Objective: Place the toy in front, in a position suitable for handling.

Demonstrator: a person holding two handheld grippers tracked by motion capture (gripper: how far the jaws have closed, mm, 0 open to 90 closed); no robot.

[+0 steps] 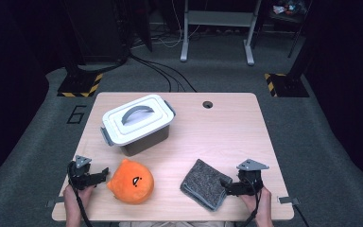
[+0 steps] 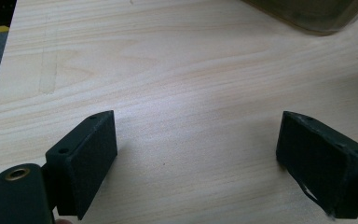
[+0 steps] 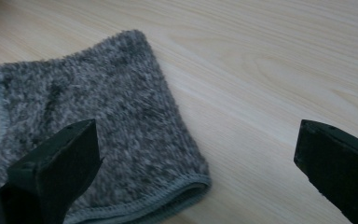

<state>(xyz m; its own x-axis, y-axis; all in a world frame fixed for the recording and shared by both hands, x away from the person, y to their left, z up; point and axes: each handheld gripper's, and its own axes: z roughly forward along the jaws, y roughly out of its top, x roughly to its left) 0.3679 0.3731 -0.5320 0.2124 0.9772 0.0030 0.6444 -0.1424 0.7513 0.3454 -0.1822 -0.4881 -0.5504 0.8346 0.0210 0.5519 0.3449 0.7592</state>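
From the high view I have my left gripper [image 1: 105,173] low at the near left corner of the wooden table [image 1: 227,127], its tips just beside the orange plush toy [image 1: 131,181], which sits on the tabletop with its small dark face marking turned up toward the camera. In the left gripper view the jaws stand wide apart with nothing between them but bare wood grain; the dark edge at the top right is probably the base of the storage box, though too little of it is in frame for me to be sure. My right gripper [image 1: 227,184] rests at the near right side, with its tips at the right edge of the folded grey towel [image 1: 203,184]. In the right gripper view those jaws are spread wide too: one hangs over the fluffy towel [image 3: 98,130] near its stitched hem, the other over bare table, and neither pinches the fabric. The towel lies flat, well apart from the plush toy, with open table between them. Farther back, left of centre, stands the grey storage box [image 1: 139,126], its white lid on, grey handle folded flat and side latches down.
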